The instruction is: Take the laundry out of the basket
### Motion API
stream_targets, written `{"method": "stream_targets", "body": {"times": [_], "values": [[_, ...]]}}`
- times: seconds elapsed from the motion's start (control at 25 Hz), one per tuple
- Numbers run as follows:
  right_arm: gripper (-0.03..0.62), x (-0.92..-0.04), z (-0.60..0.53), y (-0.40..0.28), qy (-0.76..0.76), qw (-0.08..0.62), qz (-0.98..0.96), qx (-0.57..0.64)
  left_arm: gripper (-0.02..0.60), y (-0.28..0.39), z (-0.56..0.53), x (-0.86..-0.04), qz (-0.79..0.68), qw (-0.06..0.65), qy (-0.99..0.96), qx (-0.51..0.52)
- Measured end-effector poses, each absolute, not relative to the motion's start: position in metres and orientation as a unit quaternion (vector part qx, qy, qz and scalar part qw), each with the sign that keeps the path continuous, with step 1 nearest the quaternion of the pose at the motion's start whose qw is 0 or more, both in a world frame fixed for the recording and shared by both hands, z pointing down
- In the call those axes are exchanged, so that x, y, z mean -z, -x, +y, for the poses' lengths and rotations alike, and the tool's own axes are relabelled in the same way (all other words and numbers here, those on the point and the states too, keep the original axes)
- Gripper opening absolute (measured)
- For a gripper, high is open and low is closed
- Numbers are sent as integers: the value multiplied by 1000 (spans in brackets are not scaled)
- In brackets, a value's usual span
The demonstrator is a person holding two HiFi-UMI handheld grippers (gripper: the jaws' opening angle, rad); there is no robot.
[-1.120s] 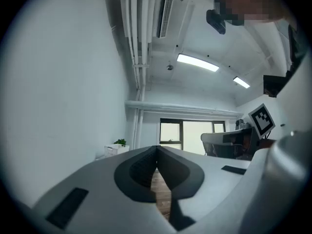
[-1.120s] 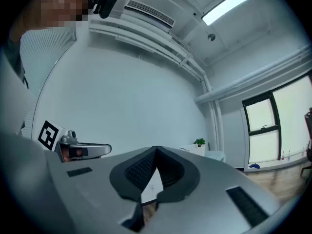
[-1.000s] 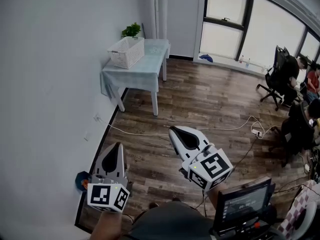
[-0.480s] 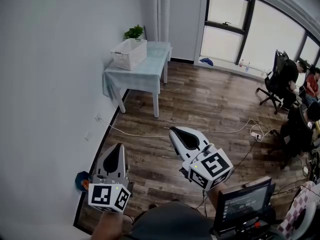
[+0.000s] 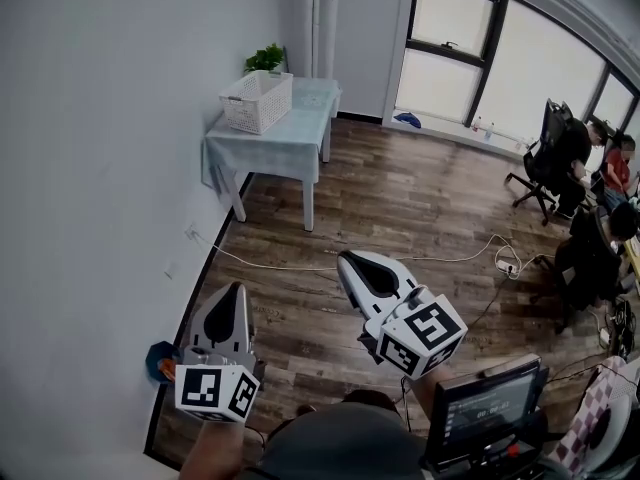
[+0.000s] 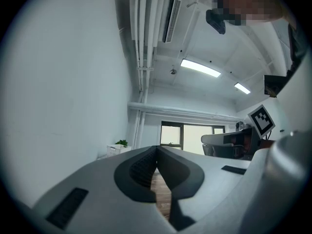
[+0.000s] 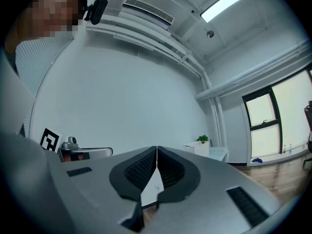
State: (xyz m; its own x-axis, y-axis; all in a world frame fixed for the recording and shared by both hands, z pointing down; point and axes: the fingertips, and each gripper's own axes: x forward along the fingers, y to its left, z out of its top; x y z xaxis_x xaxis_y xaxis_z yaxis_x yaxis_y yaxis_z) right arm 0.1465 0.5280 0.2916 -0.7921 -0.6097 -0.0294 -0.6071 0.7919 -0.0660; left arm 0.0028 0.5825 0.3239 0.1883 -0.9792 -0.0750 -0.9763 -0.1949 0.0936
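Observation:
A white laundry basket (image 5: 256, 101) stands on a small table (image 5: 290, 138) with a pale cloth, far off against the left wall. Its contents are hidden from here. The basket (image 6: 116, 149) shows small in the left gripper view, and the basket (image 7: 200, 148) is also tiny in the right gripper view. My left gripper (image 5: 234, 290) is held low at the bottom left, jaws shut and empty. My right gripper (image 5: 347, 260) hovers beside it over the wood floor, also shut with nothing between its jaws. Both are well short of the table.
A green plant (image 5: 264, 59) sits behind the basket. A white cable (image 5: 330, 264) crosses the wood floor to a power strip (image 5: 508, 266). People sit on office chairs (image 5: 548, 158) at the right. A monitor (image 5: 485, 406) stands at the bottom right, a blue object (image 5: 160, 360) by the wall.
The view has shifted slightly; the table and basket sit much as before. Both grippers have kept their places and stayed shut.

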Motion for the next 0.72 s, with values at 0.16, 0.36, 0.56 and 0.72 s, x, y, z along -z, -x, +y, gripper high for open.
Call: {"method": "stream_targets", "body": {"times": [0.16, 0.36, 0.56, 0.72], "values": [[17, -300, 526, -136, 320, 14, 947, 24, 11, 4, 577, -332, -629, 20, -775, 59], [17, -300, 505, -132, 313, 21, 949, 26, 11, 10, 558, -334, -638, 18, -768, 55], [17, -299, 465, -127, 303, 35, 952, 33, 11, 17, 523, -332, -651, 14, -757, 46], [17, -296, 426, -130, 292, 37, 955, 33, 11, 12, 484, -322, -660, 11, -750, 42]]}}
